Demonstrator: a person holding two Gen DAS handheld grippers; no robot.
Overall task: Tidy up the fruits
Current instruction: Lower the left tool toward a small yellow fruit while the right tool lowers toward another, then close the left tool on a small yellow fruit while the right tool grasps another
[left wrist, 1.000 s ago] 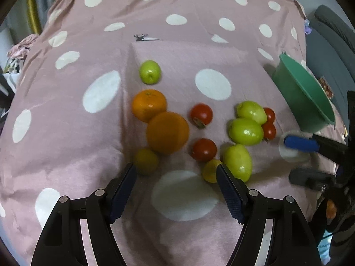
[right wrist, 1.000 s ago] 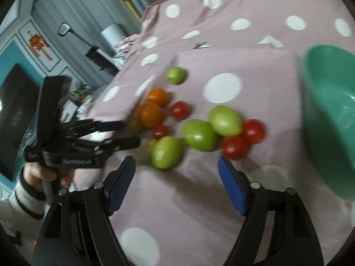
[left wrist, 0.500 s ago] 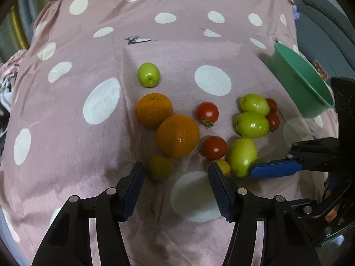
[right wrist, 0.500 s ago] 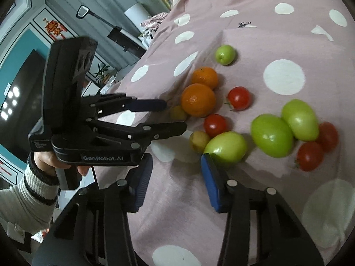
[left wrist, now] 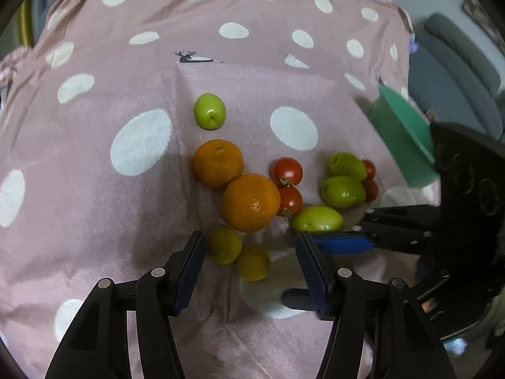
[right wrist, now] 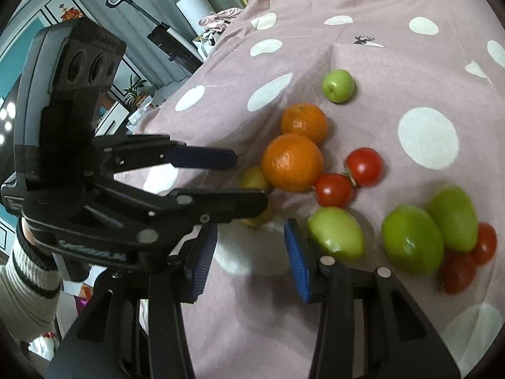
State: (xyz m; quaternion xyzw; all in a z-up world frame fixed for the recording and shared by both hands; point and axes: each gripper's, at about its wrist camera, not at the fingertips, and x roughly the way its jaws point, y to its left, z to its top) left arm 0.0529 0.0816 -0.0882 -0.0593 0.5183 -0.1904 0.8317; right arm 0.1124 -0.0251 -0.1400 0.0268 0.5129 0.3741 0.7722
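Blue ribbed pads line both grippers, and both stand with their jaws apart, holding nothing. The left gripper (left wrist: 249, 252) hovers low over a pink cloth with white dots (left wrist: 142, 142). Two small yellow-green fruits lie between its fingers: one (left wrist: 224, 244) just inside the left finger, the other (left wrist: 253, 263) touching it, nearer the middle.

The right gripper (right wrist: 251, 238) comes in from the left gripper's right side, and the two cross over the same patch of cloth. Just beside its right finger lies an oval green fruit (right wrist: 336, 237). One of the small yellow fruits (right wrist: 254, 178) shows ahead of it, partly hidden behind the left gripper's fingers.

Just past the left gripper's fingertips sit two oranges, touching each other: the larger (left wrist: 250, 202) nearer, the smaller (left wrist: 218, 163) behind it and to the left. Further ahead, alone, is one small round green fruit (left wrist: 209, 110).

To the right of the oranges are two red tomatoes (left wrist: 286, 170), one behind the other and close together. Beyond them lie two more oval green fruits (left wrist: 343, 191), making three in all, with two more red tomatoes (left wrist: 369, 169) tucked behind them, four in all.

One green bowl (left wrist: 404, 135) stands far to the right, well apart from the fruit. Only its outer wall shows, so I cannot tell what is in it. All the fruit in view lies on the cloth.
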